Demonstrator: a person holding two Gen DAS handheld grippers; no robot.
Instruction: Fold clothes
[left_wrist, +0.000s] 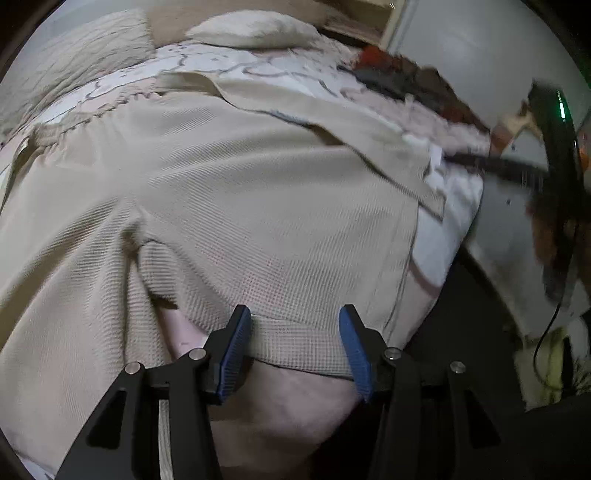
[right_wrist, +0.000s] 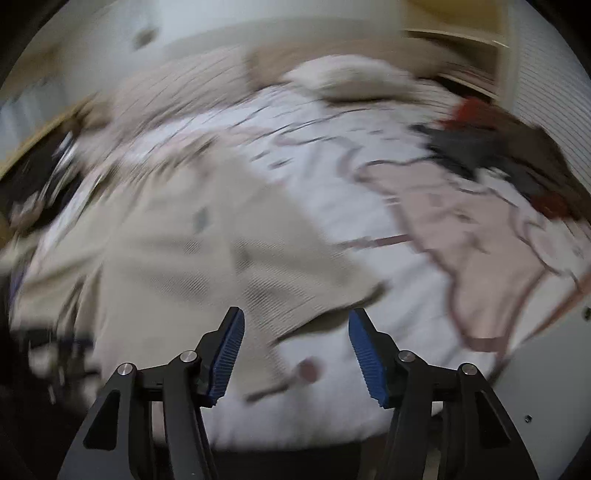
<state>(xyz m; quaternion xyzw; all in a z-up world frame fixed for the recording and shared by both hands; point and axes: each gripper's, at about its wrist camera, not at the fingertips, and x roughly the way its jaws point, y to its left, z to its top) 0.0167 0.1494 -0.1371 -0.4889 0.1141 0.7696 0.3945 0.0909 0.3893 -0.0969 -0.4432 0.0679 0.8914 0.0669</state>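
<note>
Beige waffle-knit garment (left_wrist: 229, 177) lies spread over the bed (left_wrist: 280, 70), filling most of the space ahead of the left tool (left_wrist: 294, 325). That tool's jaws stand apart, its blue pads (left_wrist: 236, 347) on either side of the garment's near hem, gripping nothing. Beyond the garment, a pale pillow (left_wrist: 251, 29) rests at the far end of the bed, and dark and red clothes (left_wrist: 399, 77) sit ahead to the right. In the blurred right wrist view, the right tool (right_wrist: 295, 325) is spread wide and empty, above the same garment (right_wrist: 177, 266), which lies ahead and to its left on the patterned bedcover (right_wrist: 369, 206).
</note>
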